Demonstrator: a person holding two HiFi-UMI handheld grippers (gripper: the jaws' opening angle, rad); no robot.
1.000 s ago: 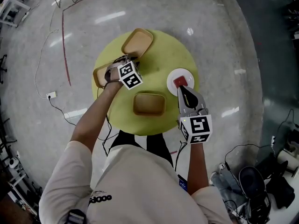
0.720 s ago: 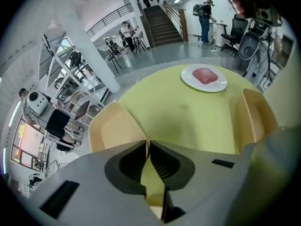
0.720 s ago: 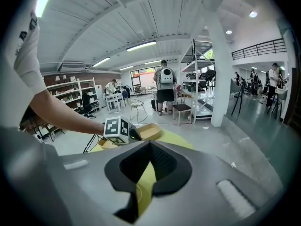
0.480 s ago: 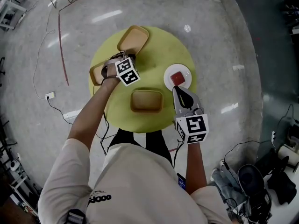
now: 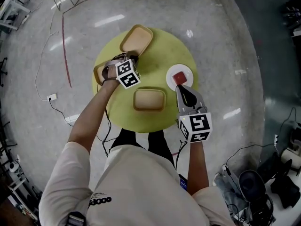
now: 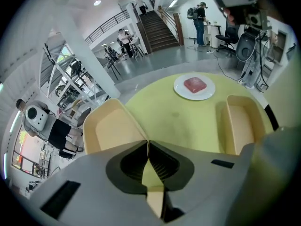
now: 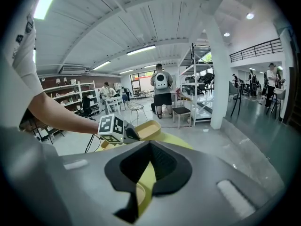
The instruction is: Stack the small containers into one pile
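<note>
The left gripper (image 6: 148,145) has just been closing its jaws and now pinches the near corner of the far tray (image 5: 137,37). In the left gripper view, the tray runs ahead and to the left of those jaws. Its long axis lies on a slant across the table (image 5: 164,55), while the middle tray (image 5: 149,100) lies crosswise, nearer the person — so nesting it there, I judge, calls for a turn of the wrist. The left tray (image 5: 99,73) sits closer, just under the left hand (image 5: 110,72) and partly hidden. The right gripper (image 7: 150,144) hangs with its jaws together on nothing, near the plate (image 5: 171,80). All three trays look empty — the plate holds a red block (image 5: 180,78).
</note>
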